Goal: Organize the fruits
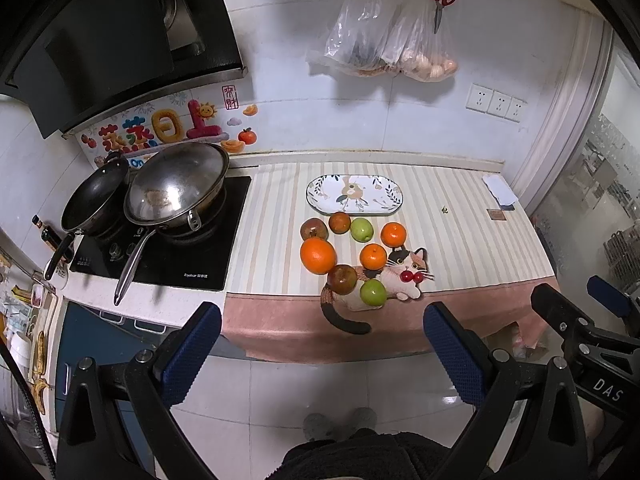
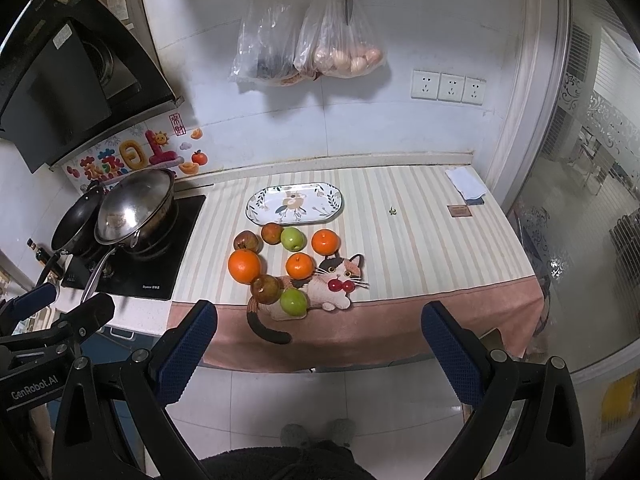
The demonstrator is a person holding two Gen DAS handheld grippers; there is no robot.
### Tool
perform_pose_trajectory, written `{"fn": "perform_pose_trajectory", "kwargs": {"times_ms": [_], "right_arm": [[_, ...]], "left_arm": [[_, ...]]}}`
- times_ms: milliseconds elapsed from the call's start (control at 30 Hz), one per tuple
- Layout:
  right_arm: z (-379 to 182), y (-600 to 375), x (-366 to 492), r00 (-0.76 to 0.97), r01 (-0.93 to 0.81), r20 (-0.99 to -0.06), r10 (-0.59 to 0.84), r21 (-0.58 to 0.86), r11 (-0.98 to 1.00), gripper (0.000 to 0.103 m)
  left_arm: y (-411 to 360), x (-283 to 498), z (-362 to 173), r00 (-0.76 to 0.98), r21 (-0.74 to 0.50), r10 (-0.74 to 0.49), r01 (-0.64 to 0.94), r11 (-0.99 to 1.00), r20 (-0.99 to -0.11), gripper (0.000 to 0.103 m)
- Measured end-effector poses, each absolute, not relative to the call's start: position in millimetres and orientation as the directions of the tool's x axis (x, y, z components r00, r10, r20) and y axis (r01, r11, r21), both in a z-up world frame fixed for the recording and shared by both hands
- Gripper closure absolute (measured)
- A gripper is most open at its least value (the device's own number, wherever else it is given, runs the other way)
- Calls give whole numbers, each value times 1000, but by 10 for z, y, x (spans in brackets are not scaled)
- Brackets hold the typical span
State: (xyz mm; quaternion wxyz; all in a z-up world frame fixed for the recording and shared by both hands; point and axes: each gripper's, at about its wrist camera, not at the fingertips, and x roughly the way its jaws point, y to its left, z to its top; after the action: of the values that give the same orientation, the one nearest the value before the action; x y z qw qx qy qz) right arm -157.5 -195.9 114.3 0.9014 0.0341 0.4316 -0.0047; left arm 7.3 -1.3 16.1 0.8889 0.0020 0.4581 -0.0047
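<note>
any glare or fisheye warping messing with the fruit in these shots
Left wrist view: glare sits on the steel wok, not the fruit; the large orange is sharp. Right wrist view: the counter edge bows, the glass door reflects; black vignette fills the corners.

Left gripper (image 1: 322,346): jaws spread wide, nothing between them, blue ribbed pads (image 1: 190,350) facing inward, held level and pointing forward. Right gripper (image 2: 319,346): jaws equally wide apart and empty, blue pads (image 2: 452,354) facing each other, same forward-pointing pose. Both held side by side and apart, each visible at the edge of the other's view. Slippered feet (image 2: 318,432) and dark-clothed lower body below, between the black finger frames.
</note>
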Motion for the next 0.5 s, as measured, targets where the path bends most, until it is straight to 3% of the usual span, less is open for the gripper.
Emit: {"fn": "perform_pose_trajectory", "kwargs": {"times_ms": [500], "right_arm": [[1099,-1957,-1496,635,70,-771,50,121,990,0]], "left_arm": [[91,344,174,614,12,14,-7,1000,-789,0]]}}
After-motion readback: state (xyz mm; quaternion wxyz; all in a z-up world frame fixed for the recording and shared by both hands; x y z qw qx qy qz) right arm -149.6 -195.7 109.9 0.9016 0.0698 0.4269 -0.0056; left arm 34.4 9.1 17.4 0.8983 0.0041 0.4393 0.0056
